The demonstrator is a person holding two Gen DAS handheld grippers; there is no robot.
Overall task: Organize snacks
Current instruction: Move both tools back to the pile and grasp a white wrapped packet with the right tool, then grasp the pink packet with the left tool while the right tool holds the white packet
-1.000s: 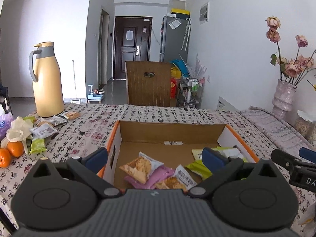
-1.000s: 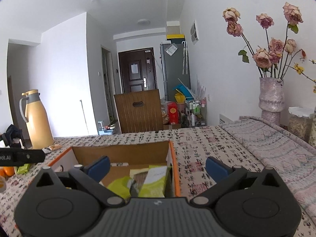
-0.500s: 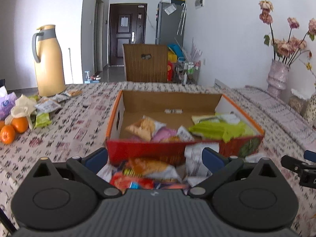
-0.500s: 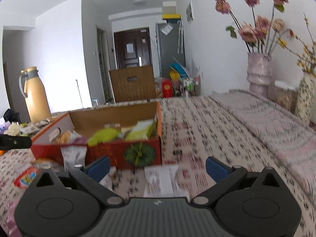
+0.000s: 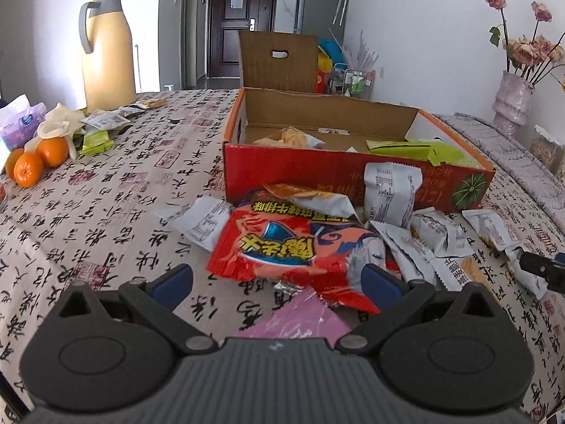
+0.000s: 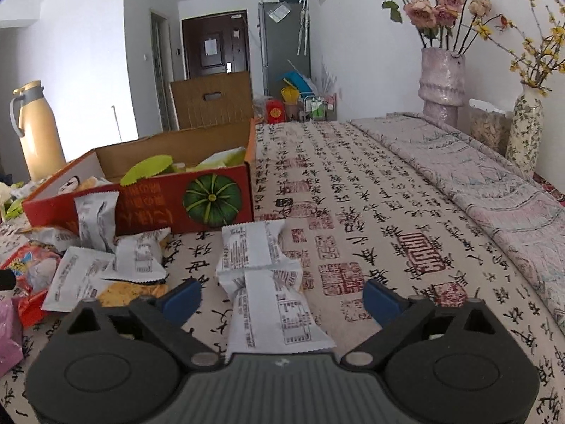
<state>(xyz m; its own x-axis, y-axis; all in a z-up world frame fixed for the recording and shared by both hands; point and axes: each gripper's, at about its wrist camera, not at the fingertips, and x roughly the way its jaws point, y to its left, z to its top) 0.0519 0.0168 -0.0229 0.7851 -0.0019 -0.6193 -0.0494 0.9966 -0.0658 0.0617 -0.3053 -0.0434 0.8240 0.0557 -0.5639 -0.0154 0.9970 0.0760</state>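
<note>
Snack sorting partly done, much left

We hold the left gripper (image 5: 277, 277) and right gripper (image 6: 282, 295) spread and empty; some packets lie in the cardboard box (image 5: 353, 176), while the red snack bag (image 5: 293, 247) and white packets (image 6: 261, 258) wait on the tablecloth (image 6: 370, 212).

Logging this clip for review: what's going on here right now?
A person with a gripper in each hand is sorting snacks into a red cardboard box that already holds a few packets. Both grippers are open and empty. The left gripper sits over a big red snack bag; the right gripper lines up on a white packet lying on the tablecloth.
</note>
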